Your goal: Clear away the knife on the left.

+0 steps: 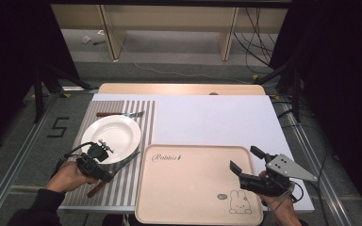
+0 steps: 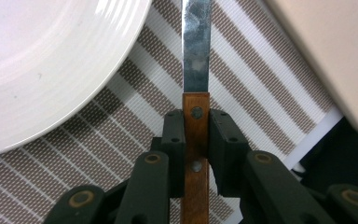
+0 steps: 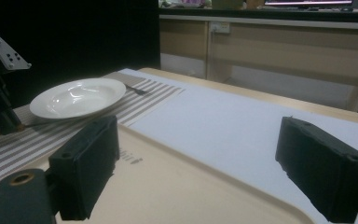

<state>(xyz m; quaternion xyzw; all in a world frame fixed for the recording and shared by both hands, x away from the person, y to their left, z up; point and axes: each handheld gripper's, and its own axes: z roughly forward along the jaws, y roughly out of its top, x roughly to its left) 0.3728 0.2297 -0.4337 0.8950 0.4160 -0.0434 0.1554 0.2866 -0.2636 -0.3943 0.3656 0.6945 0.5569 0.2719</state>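
Note:
A knife [image 1: 127, 162] with a wooden handle lies slantwise on the striped placemat [image 1: 122, 190], just right of the white plate [image 1: 112, 136]. My left gripper [image 1: 106, 175] is shut on its handle. In the left gripper view the jaws clamp the handle from both sides, and the steel blade [image 2: 196, 51] points straight away between the plate [image 2: 42, 60] and the tray's corner [image 2: 335, 56]. My right gripper [image 1: 244, 158] hovers over the right part of the beige tray [image 1: 193, 188]. Its jaws stand wide open with nothing between them [image 3: 200, 154].
A second utensil with a brown handle [image 1: 120, 114] lies across the placemat's far end, beyond the plate. A white sheet [image 1: 217, 117] covers the table behind the tray. The tray carries a rabbit drawing [image 1: 239, 202] near its front right corner.

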